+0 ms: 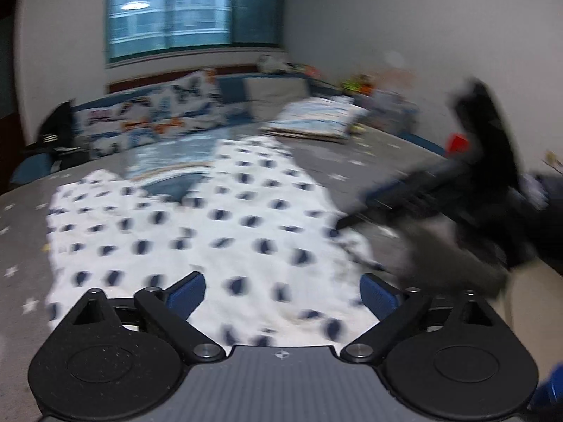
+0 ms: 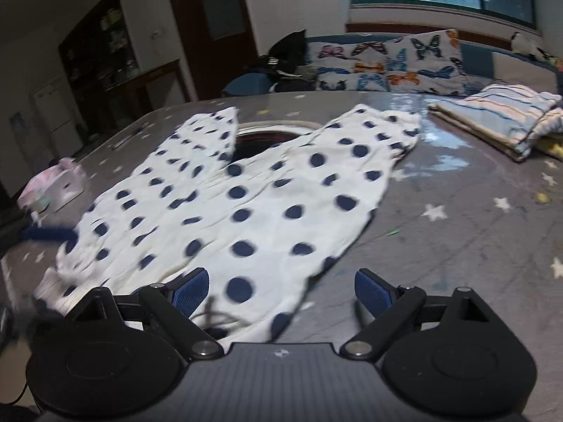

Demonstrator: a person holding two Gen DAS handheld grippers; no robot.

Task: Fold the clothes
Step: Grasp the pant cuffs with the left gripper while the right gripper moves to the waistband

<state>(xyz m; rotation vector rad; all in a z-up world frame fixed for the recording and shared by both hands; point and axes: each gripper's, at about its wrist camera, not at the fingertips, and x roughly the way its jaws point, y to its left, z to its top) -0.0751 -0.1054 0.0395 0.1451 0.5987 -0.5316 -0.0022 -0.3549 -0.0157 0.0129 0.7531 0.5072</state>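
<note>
Between folds: the white polka-dot garment (image 2: 246,204) lies spread flat on the bed (image 2: 475,232), the left tool (image 1: 281,290) and right tool (image 2: 281,290) both wide open and empty above its near hem, which the next fold requires gripping.

Left gripper (image 1: 282,290) jaws wide apart, nothing between the blue pads (image 1: 186,292), pitched downward. Right gripper (image 2: 281,288) likewise spread wide, empty, pitched downward; in the left wrist view it shows blurred at 3 o'clock.
</note>
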